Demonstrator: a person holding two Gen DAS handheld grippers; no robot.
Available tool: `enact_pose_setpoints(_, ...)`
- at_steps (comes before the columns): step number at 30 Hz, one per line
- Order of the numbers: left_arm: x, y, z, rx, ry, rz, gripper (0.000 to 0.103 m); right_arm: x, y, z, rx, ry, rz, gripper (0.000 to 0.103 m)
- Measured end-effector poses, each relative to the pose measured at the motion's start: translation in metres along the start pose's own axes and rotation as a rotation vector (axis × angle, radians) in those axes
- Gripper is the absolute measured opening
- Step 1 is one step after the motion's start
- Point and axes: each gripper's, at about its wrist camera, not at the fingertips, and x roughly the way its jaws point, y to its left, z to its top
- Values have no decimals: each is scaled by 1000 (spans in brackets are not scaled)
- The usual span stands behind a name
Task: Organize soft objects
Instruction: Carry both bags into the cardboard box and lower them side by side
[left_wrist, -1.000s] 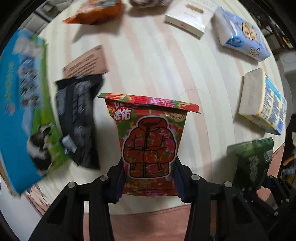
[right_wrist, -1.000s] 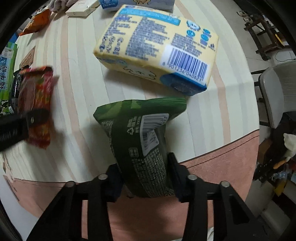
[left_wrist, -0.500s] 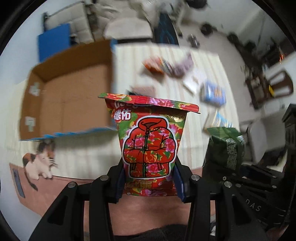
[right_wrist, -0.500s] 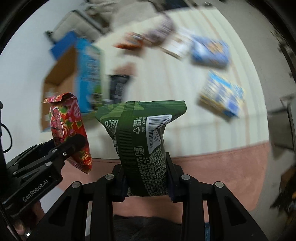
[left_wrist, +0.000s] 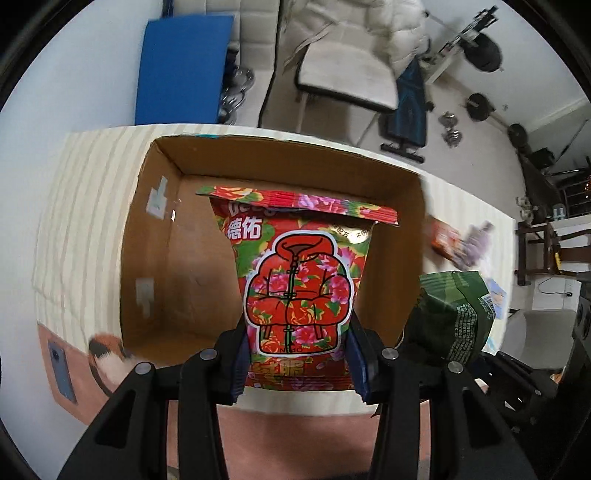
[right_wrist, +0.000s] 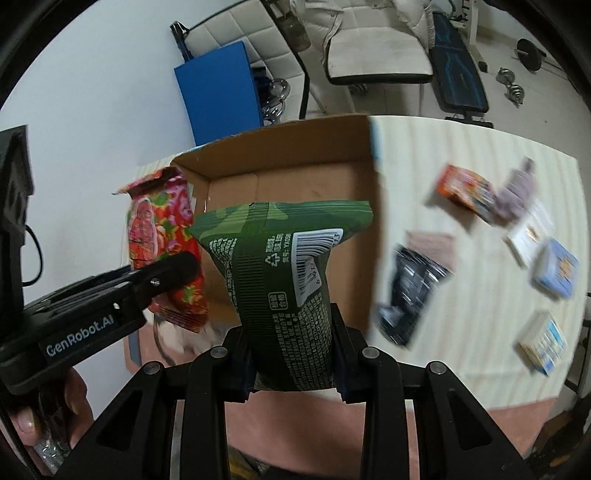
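**2 packs held over the open box**

While your left hand-held gripper (left_wrist: 297, 363) squeezes the bottom of the red flower pack (left_wrist: 301, 280), the pack stands upright in front of the open cardboard box (left_wrist: 155, 236). Your right hand-held gripper (right_wrist: 293, 360) is pinched tight on the green pack (right_wrist: 284, 280), and you hold that one upright too, just beside the red pack, with the box behind both. The box sits on the striped tabletop (right_wrist: 469, 155). To the right of the box, more things lie spread out on the tabletop: a black pack (right_wrist: 410, 291), an orange pack (right_wrist: 463, 186), a blue pack (right_wrist: 556, 271) and a white and blue pack (right_wrist: 543, 343). They look blurry.
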Motion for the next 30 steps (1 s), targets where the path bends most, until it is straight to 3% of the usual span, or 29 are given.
enact_pose_setpoints(6, 66, 33, 47, -2, 125, -52, 42, 83, 30, 62, 37, 68, -55, 35)
enact_pose_setpoints(10, 103, 46, 62, 5, 185, -85, 42, 120, 31, 77, 54, 101, -99, 35)
enact_pose_setpoints(15, 125, 51, 75, 8, 209, -107, 42, 155, 23, 100, 49, 132, -148, 35)
enact_pose_setpoints(19, 126, 47, 78, 38, 201, -73, 45, 166, 20, 107, 41, 128, -174, 36)
enact_pose_setpoints(20, 124, 45, 77, 45, 201, -70, 48, 167, 20, 107, 37, 131, -175, 46)
enact_pose_setpoints(21, 124, 47, 78, 44, 197, -59, 51, 168, 19, 106, 42, 136, -173, 71)
enact_pose_setpoints(23, 119, 52, 74, 22, 188, -59, 66, 168, 19, 104, 43, 134, -159, 91)
enact_pose_setpoints(25, 114, 57, 70, 8, 176, -51, 83, 164, 22, 101, 28, 133, -178, 91)
enact_pose_setpoints(30, 99, 65, 56, -7, 139, -1, 97, 152, 24, 92, 16, 141, -216, 96)
